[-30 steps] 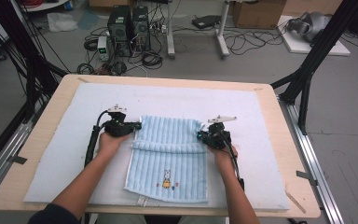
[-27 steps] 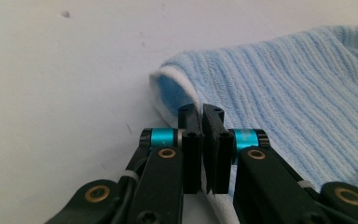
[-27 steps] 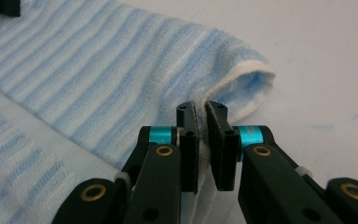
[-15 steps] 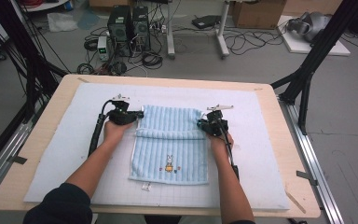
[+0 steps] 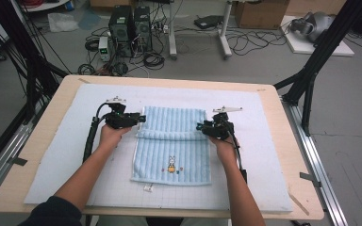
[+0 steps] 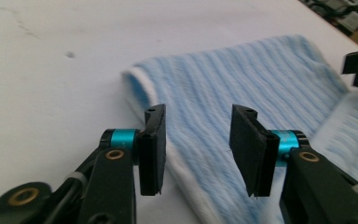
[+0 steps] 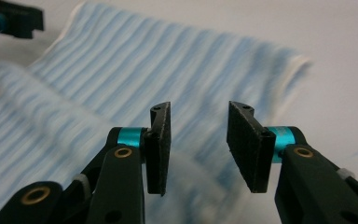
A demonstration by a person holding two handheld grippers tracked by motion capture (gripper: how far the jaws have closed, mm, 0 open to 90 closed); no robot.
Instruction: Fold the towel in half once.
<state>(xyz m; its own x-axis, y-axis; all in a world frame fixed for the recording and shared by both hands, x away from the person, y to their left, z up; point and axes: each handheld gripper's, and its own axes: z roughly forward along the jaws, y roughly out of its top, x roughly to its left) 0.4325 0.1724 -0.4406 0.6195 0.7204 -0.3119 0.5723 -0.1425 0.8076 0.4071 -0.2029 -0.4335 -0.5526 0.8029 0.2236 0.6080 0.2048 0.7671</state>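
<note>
— One towel (image 5: 172,141) is lying in the middle of the mat (image 5: 66,141), its far part doubled over so a fold is running across it between the two grippers. A small rabbit figure (image 5: 172,163) is showing near its near edge.

— And the grippers?

— Left gripper (image 5: 139,119) is sitting at the towel's left edge, right gripper (image 5: 201,126) at its right edge. Both have just been opening; their jaws are standing apart now, gripping nothing. From each gripper view the striped cloth (image 6: 242,88) is lying beneath and beyond the gap, not pinched.

— Anything crowding them?

— Nothing is blocking either one. The mat is covering most of the table (image 5: 287,127). Beyond the far edge, computer towers (image 5: 132,23) and loose cables (image 5: 245,44) are resting on the floor, and black frame legs (image 5: 318,56) are standing at the right.
</note>
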